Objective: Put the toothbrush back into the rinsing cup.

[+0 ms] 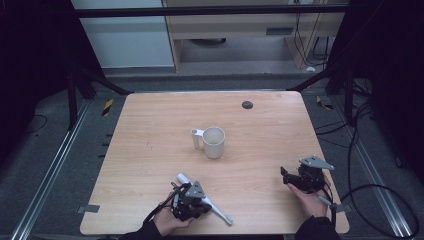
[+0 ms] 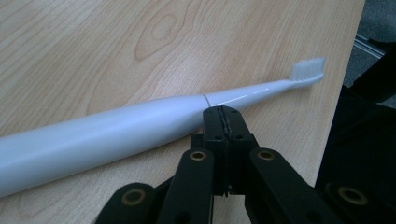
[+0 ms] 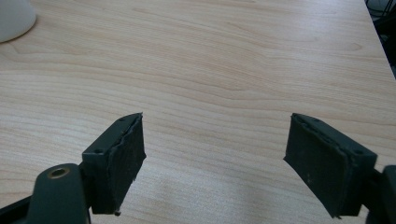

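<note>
Down at the near edge of the wooden table (image 1: 150, 125), on the left, a hand (image 1: 167, 220) holds the left gripper (image 1: 176, 188) low over a white electric toothbrush (image 1: 217, 212). Its jaws are pressed tight together with nothing between them, their tips just at the near side of the toothbrush where the thick handle meets the thin neck. Whether they touch it I cannot tell. From the left gripper view the toothbrush (image 2: 116, 128) lies flat on the wood, its bristle head close to the table's edge. From above, the handle end pokes out beyond the gripper toward the middle of the table and the head end points back at the near edge. Farther in, near the centre, stands a white mug (image 1: 213, 142), upright, its handle turned to the left. A small dark disc (image 1: 247, 104) sits toward the far edge. Over on the right, another hand (image 1: 309, 200) holds the right gripper (image 1: 286, 176) near the table's right side, well apart from the mug and the toothbrush. Its jaws are spread wide over bare wood, gripping nothing. In the right gripper view the mug's base (image 3: 15, 18) shows at the top left corner.
</note>
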`<action>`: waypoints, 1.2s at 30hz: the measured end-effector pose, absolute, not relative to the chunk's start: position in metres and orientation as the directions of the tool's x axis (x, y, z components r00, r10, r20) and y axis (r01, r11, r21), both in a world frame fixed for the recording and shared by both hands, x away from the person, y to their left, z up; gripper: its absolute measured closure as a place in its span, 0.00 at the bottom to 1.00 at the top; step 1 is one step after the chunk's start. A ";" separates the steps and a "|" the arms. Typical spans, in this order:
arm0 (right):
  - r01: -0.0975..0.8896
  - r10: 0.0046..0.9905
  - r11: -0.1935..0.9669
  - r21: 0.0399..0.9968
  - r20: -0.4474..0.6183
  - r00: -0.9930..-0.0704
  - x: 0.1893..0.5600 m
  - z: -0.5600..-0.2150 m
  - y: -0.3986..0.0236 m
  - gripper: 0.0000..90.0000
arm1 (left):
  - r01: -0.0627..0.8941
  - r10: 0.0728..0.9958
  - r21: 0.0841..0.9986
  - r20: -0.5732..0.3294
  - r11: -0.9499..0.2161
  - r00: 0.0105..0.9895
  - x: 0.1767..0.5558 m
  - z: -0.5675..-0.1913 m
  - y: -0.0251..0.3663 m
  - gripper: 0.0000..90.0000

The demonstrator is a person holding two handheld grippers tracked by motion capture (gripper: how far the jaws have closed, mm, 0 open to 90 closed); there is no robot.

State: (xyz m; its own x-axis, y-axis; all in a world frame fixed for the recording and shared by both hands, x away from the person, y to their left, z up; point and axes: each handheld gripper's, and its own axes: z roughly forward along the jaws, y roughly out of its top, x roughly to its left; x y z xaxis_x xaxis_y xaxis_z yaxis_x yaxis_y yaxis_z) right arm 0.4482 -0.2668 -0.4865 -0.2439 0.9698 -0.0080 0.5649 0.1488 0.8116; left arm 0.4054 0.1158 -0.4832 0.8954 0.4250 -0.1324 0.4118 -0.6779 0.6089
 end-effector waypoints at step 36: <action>0.571 0.972 0.142 0.808 -0.005 -0.234 0.449 -0.488 -0.270 0.21 | 0.408 0.449 0.637 -0.107 -0.654 0.887 0.420 -0.487 0.093 0.99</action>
State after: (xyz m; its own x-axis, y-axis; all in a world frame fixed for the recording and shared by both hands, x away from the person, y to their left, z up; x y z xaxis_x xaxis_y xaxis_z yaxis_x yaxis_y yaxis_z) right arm 0.4494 -0.2695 -0.4877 -0.2336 0.9723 -0.0055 0.5714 0.1418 0.8083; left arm 0.4199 0.0934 -0.4873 0.8873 0.4488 -0.1067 0.4076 -0.6544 0.6369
